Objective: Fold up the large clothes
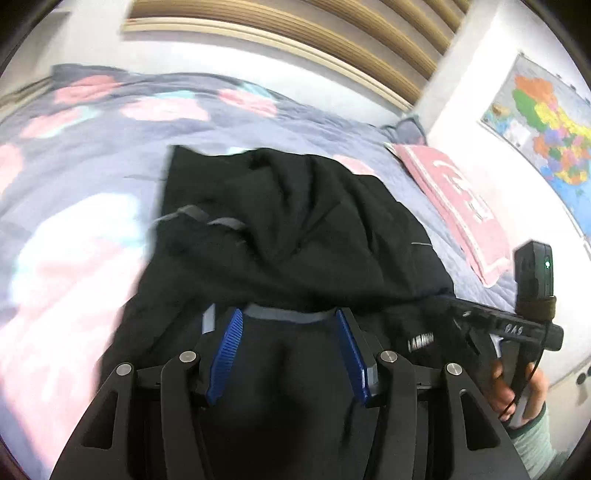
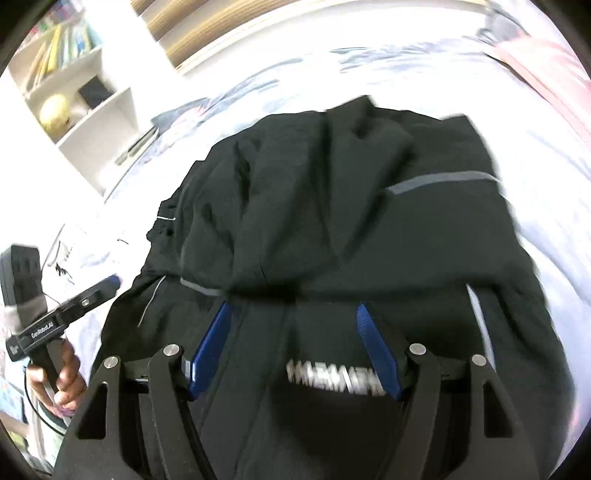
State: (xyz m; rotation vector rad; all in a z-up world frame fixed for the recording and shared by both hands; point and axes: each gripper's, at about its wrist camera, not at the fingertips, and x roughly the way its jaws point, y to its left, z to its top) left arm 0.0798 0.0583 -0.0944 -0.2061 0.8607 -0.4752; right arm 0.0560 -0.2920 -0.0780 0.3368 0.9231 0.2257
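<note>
1. A black jacket (image 1: 295, 229) is lying bunched on a flowered bedspread (image 1: 92, 147), its far half heaped in loose ridges and its near half spreading under both grippers.

2. The left gripper (image 1: 291, 325) is hanging over the near part of the jacket with its jaws standing apart; no cloth is visibly pinched between the blue pads (image 1: 225, 354), though fabric is filling the space beneath them.

3. The right gripper (image 2: 295, 321) is hovering over the same near part, beside white lettering (image 2: 332, 380) on the cloth, its jaws likewise apart and gripping nothing that can be seen.

4. Risk: the heaped folds are looking thick and slippery, so a bite taken here is likely catching several layers at once, or only a top wrinkle, and the fold would be coming out crooked.

5. Risk: both views are blurring, so the true hem edge is hard to tell; a grey strip (image 2: 439, 181) on the jacket is offering a better landmark.

6. Risk: the two grippers are working close together, each showing in the other's view, and may be colliding if both are closing inward.

7. Room: open bedspread is stretching beyond the jacket; a pink pillow (image 1: 461, 210) is crowding the right side, and a slatted headboard (image 1: 295, 33) is bounding the far edge.
</note>
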